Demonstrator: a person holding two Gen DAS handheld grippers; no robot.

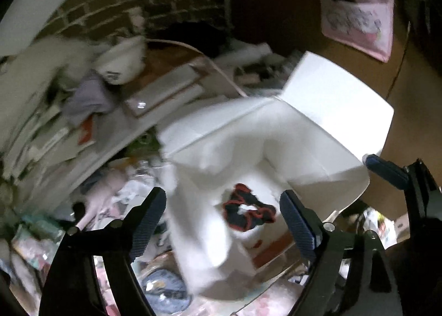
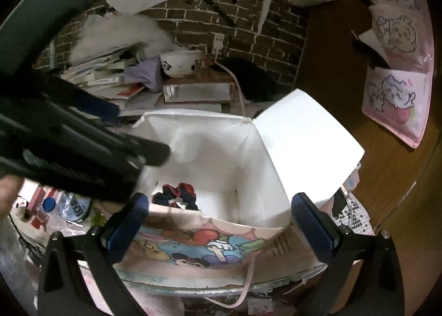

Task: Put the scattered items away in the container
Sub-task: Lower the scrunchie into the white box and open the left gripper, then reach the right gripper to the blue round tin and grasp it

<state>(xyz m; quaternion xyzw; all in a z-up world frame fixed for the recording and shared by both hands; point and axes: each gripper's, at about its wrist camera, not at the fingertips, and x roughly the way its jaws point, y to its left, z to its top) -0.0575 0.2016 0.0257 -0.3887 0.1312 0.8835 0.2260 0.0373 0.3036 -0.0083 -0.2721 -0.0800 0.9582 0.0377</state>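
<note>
A white paper bag (image 1: 326,111) with a cartoon print stands open; its printed front (image 2: 210,247) faces the right wrist view. A navy and red scrunchie (image 1: 248,212) lies on the bag's floor (image 2: 176,194). My left gripper (image 1: 223,219) hovers open over the bag's mouth with nothing between its fingers. My right gripper (image 2: 218,222) is open too, straddling the bag's near rim, empty. In the right wrist view the left gripper's dark body (image 2: 71,150) reaches in from the left, blurred.
Stacked books and papers (image 2: 110,76), a panda bowl (image 2: 181,63) and purple cloth (image 2: 146,73) crowd the back against a brick wall. A plastic bottle (image 2: 73,207) and small clutter lie left of the bag. A pink hanging organiser (image 2: 397,67) is on the wooden panel at right.
</note>
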